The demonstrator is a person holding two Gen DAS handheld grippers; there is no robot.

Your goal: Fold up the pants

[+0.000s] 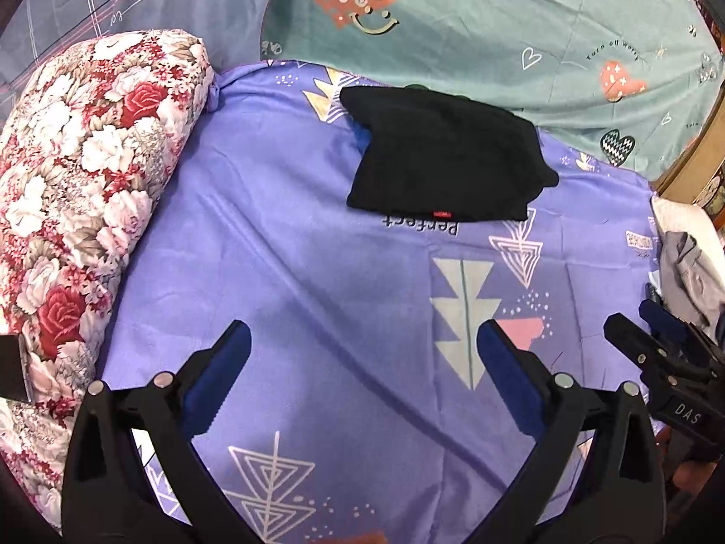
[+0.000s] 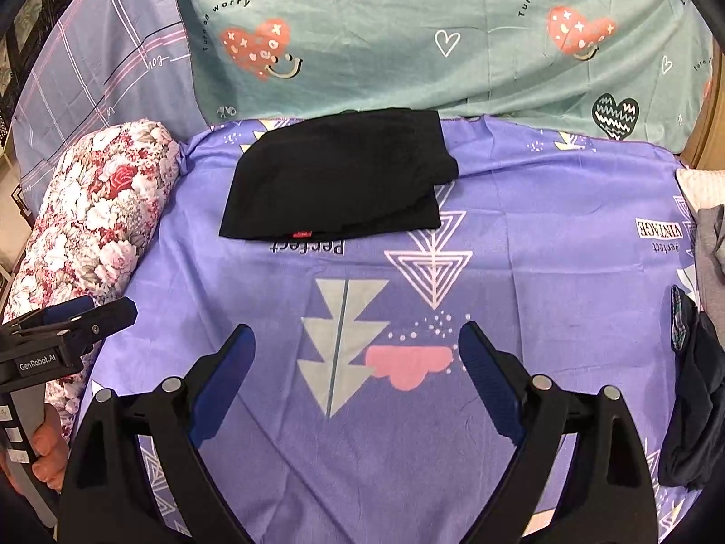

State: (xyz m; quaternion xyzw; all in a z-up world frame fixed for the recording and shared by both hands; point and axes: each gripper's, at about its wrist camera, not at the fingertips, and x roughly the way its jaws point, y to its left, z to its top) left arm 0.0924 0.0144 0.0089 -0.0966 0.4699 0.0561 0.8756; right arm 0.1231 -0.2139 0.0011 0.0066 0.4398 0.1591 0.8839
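While the pants (image 2: 337,177) sit folded into a compact black rectangle at 12 o'clock on the purple sheet (image 2: 521,226), neither gripper touches them. Small red tag on the near edge, just above the printed word "Perfect". A bit of blue cloth (image 1: 362,136) pokes out from under the pants' left side in the left wrist view.

Left gripper (image 1: 362,385): jaws spread wide, nothing between them, hovering over the sheet at 6 o'clock, well apart from the pants. Right gripper (image 2: 358,385): same, jaws spread, empty, over the pink cloud print.

Each gripper shows in the other's view: right one at 3 o'clock in the left view, left one at 9 o'clock in the right view, with a hand (image 2: 45,449) on its handle. Can't tell the jaw state from those side views alone.

Floral bolster (image 2: 90,226) lies along the sheet's edge at 9 o'clock. Teal sheet (image 2: 453,45) with heart prints beyond the pants at 12. Grey-blue plaid sheet (image 2: 90,68) at 10–11. Pile of grey and dark clothes (image 2: 693,385) at 3–4 o'clock on the sheet's right edge.
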